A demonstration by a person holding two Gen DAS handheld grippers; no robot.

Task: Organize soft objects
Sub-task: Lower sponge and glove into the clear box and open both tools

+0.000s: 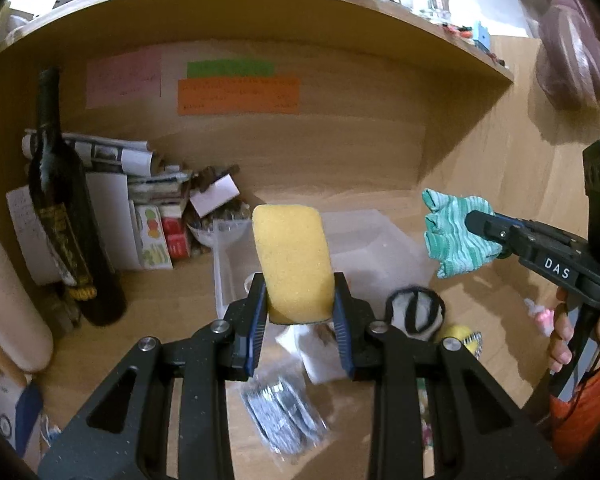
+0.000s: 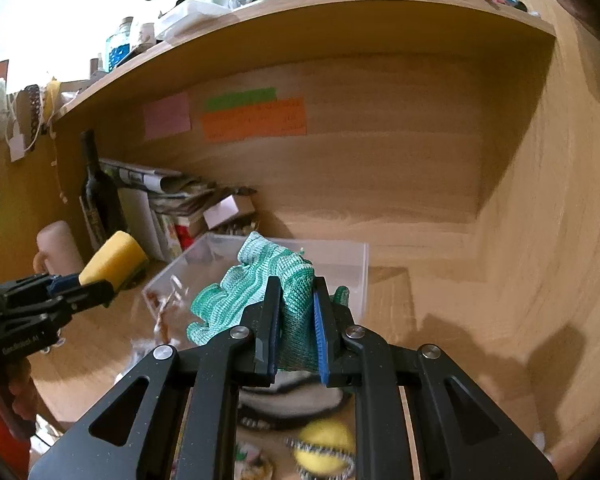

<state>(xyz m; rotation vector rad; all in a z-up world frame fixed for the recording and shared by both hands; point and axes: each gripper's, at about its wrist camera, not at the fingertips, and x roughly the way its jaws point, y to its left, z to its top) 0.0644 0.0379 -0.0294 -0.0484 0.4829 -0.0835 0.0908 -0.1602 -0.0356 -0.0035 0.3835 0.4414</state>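
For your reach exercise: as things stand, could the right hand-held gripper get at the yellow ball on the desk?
Probably not yet. The right hand-held gripper is shut on the green glove, so its jaws are taken. The ball lies in the open below it, with nothing on top; once the glove is dropped, the way looks free.

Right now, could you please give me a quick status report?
Left gripper shut on sponge. Right gripper shut on glove. Both held above desk, clear bin just ahead. Nothing blocking.
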